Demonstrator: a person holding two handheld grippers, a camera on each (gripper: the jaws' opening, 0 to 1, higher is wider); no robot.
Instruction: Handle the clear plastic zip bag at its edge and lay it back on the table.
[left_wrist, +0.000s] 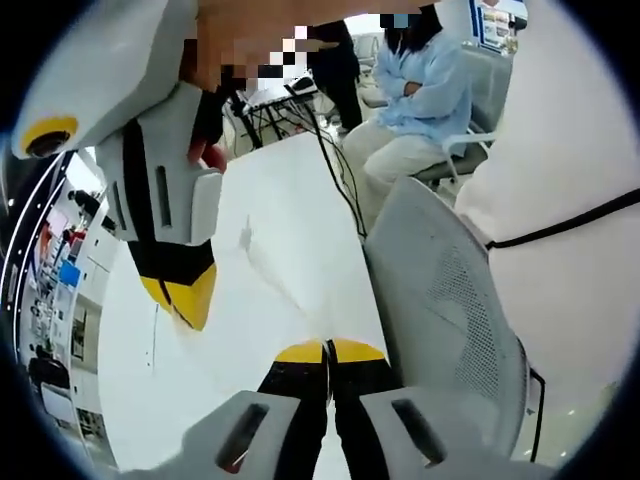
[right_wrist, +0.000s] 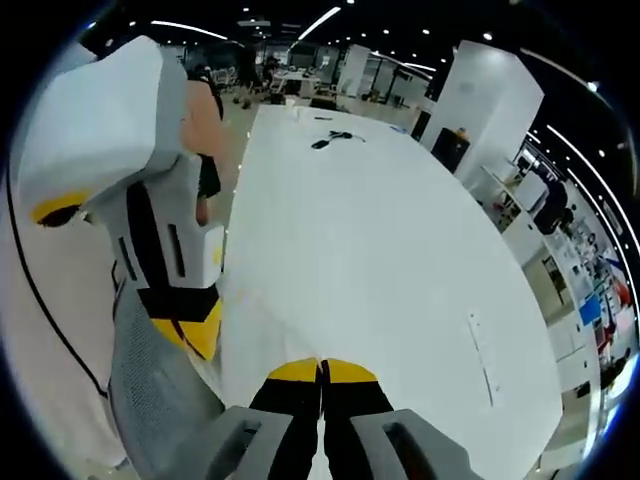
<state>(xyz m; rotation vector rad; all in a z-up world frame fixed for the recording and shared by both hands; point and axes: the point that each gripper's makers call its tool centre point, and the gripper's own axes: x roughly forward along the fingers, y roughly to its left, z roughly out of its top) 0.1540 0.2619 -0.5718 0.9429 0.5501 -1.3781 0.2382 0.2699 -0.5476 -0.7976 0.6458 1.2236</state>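
The clear plastic zip bag (left_wrist: 268, 262) is nearly invisible; I make it out by faint creases and a small dark mark over the white table (left_wrist: 290, 190). It stretches between the two grippers just above the tabletop. In the left gripper view my left gripper (left_wrist: 328, 352) has its yellow-tipped jaws pressed together on the bag's edge. My right gripper (left_wrist: 186, 296) comes in from the left, its tips closed on the bag's other end. In the right gripper view my right gripper (right_wrist: 322, 370) is shut on a thin film edge of the bag (right_wrist: 262, 318), with my left gripper (right_wrist: 196, 336) at the left.
A grey mesh chair (left_wrist: 450, 300) stands against the table's side beside the person's white clothing (left_wrist: 560, 150). A seated person in pale blue (left_wrist: 420, 90) is beyond the table. Black cables (right_wrist: 335, 137) lie at the table's far end, and a thin strip (right_wrist: 482, 352) lies near one edge.
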